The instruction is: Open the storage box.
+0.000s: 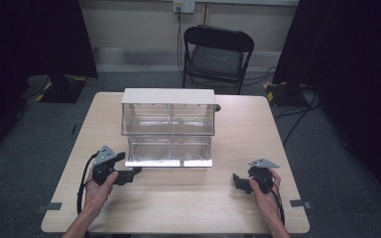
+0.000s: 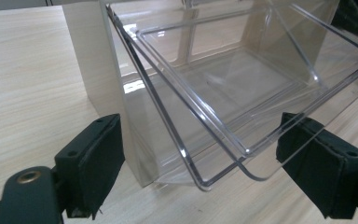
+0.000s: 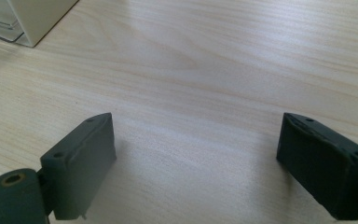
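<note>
A cream-framed cabinet (image 1: 167, 96) with clear plastic drawers stands at the middle of the wooden table (image 1: 248, 129). Its lower drawer (image 1: 170, 151) is tilted out toward me. My left gripper (image 1: 135, 172) is open at the drawer's front left corner; in the left gripper view the clear drawer rim (image 2: 200, 135) lies between the spread jaws, and the left gripper (image 2: 200, 172) touches nothing I can see. The drawer looks empty. My right gripper (image 1: 235, 181) rests open near the table's front right, over bare wood in the right gripper view (image 3: 196, 158).
A black folding chair (image 1: 216, 54) stands behind the table. Cables (image 1: 297, 116) run over the grey floor at the right. Dark curtains hang on both sides. Small grey tabs (image 1: 301, 203) mark the table's front corners. The cabinet's corner (image 3: 32, 18) shows at the upper left of the right gripper view.
</note>
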### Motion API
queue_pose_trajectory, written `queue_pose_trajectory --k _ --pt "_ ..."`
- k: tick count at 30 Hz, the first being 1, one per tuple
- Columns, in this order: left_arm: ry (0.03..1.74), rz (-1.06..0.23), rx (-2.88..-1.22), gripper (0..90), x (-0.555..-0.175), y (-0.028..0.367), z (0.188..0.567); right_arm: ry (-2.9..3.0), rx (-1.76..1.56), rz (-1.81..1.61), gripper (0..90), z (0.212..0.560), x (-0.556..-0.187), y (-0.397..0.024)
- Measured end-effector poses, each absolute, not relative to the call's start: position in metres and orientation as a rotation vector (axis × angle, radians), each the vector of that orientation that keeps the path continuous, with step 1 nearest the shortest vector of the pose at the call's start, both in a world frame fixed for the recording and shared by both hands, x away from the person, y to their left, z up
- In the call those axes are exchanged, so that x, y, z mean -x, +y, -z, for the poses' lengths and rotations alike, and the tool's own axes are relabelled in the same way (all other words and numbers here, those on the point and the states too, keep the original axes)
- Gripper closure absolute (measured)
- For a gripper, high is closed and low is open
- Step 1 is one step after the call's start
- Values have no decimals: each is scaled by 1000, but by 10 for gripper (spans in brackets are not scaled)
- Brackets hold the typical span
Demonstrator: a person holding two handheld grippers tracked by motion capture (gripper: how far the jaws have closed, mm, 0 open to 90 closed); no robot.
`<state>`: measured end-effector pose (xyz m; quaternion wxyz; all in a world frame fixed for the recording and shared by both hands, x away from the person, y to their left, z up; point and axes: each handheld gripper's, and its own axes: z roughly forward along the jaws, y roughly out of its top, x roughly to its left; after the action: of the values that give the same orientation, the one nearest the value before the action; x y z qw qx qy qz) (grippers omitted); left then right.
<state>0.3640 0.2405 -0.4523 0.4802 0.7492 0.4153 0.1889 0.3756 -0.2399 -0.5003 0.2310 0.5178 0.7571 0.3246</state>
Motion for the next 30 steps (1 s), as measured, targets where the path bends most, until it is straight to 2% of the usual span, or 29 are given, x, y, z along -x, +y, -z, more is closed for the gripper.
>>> queue_pose_trajectory --k 30 --pt "996 -480 -1853 148 -371 235 449 2082 -1425 -894 103 500 -376 -240"
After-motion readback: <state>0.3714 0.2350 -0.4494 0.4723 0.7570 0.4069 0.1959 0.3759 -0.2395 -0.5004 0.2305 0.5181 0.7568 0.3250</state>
